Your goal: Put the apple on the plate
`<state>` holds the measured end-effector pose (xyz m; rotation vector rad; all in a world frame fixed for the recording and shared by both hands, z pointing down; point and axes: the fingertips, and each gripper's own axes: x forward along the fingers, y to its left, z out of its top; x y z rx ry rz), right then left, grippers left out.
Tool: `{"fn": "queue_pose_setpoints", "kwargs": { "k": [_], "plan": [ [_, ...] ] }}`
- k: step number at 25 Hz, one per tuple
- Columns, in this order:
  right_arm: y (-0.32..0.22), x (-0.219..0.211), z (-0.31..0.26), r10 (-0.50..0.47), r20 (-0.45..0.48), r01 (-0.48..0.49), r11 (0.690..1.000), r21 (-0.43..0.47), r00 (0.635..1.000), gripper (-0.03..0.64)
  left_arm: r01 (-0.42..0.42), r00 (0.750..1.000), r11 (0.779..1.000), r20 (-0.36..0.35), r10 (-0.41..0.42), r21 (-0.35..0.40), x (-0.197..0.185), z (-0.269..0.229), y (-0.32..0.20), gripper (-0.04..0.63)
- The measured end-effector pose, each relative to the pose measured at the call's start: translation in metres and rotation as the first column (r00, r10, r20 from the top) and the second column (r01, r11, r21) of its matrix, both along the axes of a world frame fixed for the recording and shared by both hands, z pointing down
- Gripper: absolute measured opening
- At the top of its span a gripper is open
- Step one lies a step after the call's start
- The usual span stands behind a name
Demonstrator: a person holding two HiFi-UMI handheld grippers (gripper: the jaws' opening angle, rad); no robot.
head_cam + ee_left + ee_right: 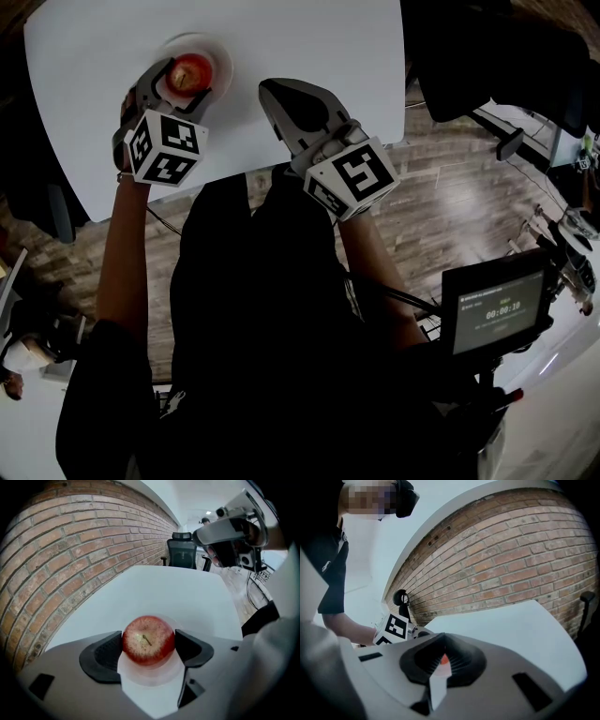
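Observation:
A red apple (191,71) sits on a small clear plate (221,54) at the far left of the white table (309,47). My left gripper (181,84) points steeply down with its jaws around the apple. In the left gripper view both dark pads (107,654) touch the sides of the apple (148,639), which rests on the plate (151,676). My right gripper (273,92) hovers over the table's middle, apart from the plate, jaws together and holding nothing. Through its narrow slit, the right gripper (443,662) view shows only a sliver of the apple (444,658).
A brick wall (70,550) runs along the table's far side. A black office chair (182,552) stands past the table's end. A stand with a screen (494,312) is on the wooden floor at the right. The table's near edge crosses just under both grippers.

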<state>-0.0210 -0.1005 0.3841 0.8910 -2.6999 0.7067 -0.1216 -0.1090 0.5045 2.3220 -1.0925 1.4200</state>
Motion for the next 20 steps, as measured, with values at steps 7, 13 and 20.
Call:
{"fn": "queue_pose_setpoints", "kwargs": {
  "k": [7,13,20],
  "plan": [
    [-0.0011,0.0036,0.0003,0.009,-0.002,-0.009,1.000,0.001,1.000,0.005,-0.016,1.000,1.000,0.013,0.016,-0.002,0.0016,0.0026,-0.0045,0.360],
    [-0.0031,0.0058,0.0004,0.019,-0.003,-0.019,1.000,0.003,1.000,0.005,-0.022,1.000,1.000,0.022,0.022,0.001,-0.0013,0.0061,-0.0057,0.360],
    [-0.0033,0.0073,0.0015,0.020,-0.003,-0.020,1.000,0.008,1.000,0.005,-0.009,1.000,1.000,0.008,0.009,-0.004,-0.0058,0.0086,-0.0079,0.361]
  ]
}}
